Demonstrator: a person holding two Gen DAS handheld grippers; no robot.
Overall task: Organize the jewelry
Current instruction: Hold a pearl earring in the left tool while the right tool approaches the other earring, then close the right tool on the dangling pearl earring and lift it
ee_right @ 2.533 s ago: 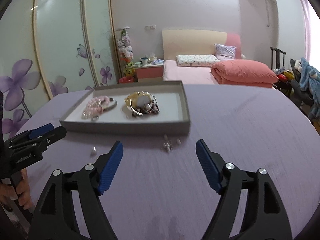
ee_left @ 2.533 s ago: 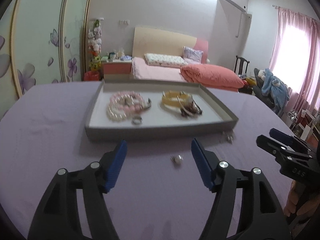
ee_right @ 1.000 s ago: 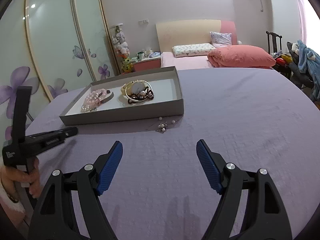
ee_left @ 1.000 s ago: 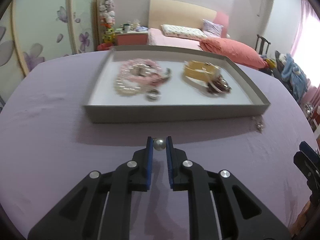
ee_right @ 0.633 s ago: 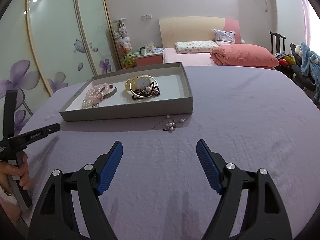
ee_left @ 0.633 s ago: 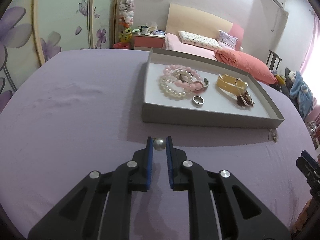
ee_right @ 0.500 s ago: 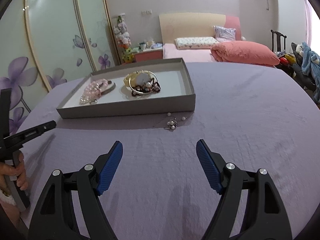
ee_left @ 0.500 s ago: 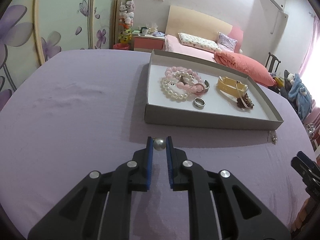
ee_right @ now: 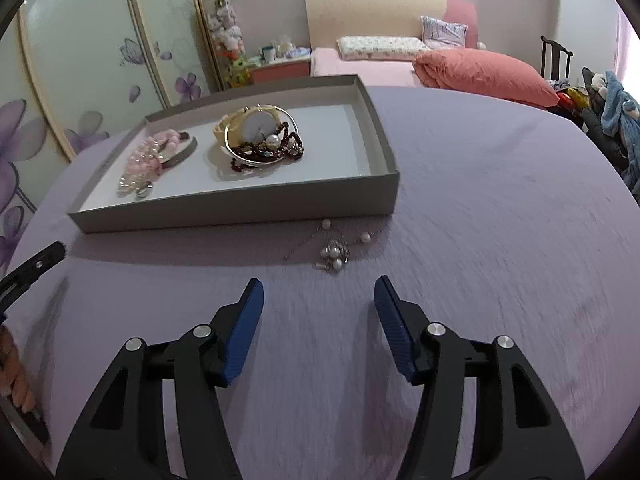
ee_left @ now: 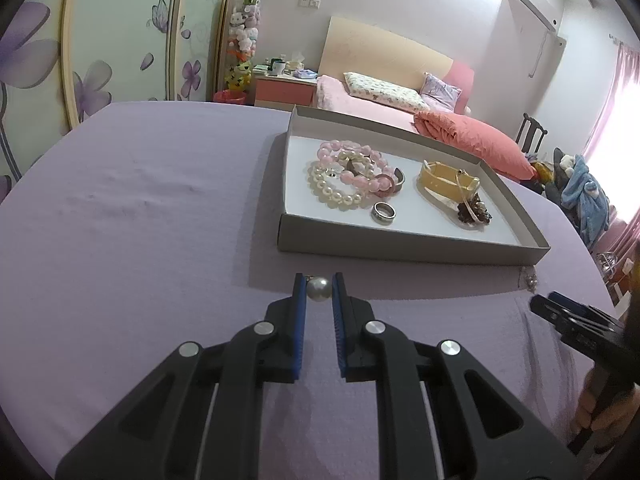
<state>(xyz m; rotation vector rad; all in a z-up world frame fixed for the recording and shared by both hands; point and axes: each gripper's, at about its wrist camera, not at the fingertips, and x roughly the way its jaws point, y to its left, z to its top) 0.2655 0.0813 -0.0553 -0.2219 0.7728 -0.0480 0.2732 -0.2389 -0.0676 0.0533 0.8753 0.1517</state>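
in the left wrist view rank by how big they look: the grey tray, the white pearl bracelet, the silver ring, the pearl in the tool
1. grey tray
2. white pearl bracelet
3. silver ring and pearl look alike; the pearl sits nearer the camera, in the left tool, so unranked.

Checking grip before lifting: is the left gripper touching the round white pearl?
Touching. The left wrist view shows the left gripper pinching the pearl.

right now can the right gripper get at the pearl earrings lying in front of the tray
Probably yes. The right gripper is open and the pearl earrings lie on bare cloth just ahead of its fingertips, with nothing between; the tray wall sits just behind them.
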